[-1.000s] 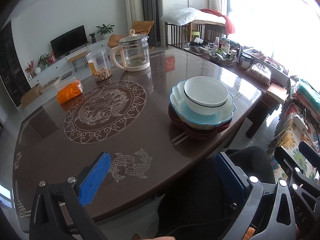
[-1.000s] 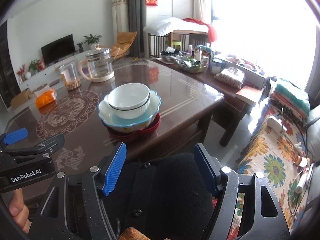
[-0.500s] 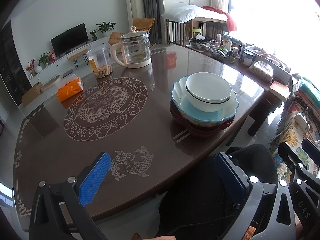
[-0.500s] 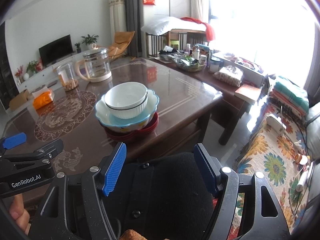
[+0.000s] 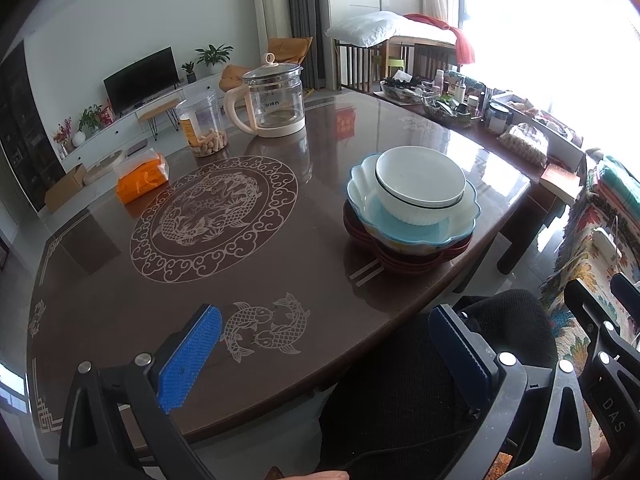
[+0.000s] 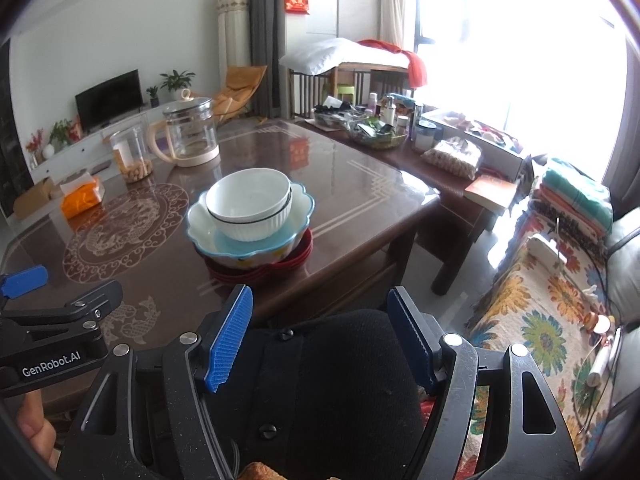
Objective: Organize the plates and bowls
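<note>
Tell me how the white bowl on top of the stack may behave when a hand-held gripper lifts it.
The white bowl looks glazed and glossy, so probably hard, slippery and breakable. It sits loosely, slightly off-centre, in the blue bowl, so it should lift freely, though a push might slide it.

Home living room, television point(image 5: 141, 75), sofa point(image 6: 624, 264), probably a dining table point(image 5: 100, 280)

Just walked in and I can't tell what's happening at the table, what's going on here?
A person sits at the brown table with a gripping tool in each hand. The left tool and the right tool are both open and empty, held near the table's edge. In front of them is a stack: a white bowl inside a blue scalloped bowl, on top of red plates. Nothing has been picked up yet.
</note>
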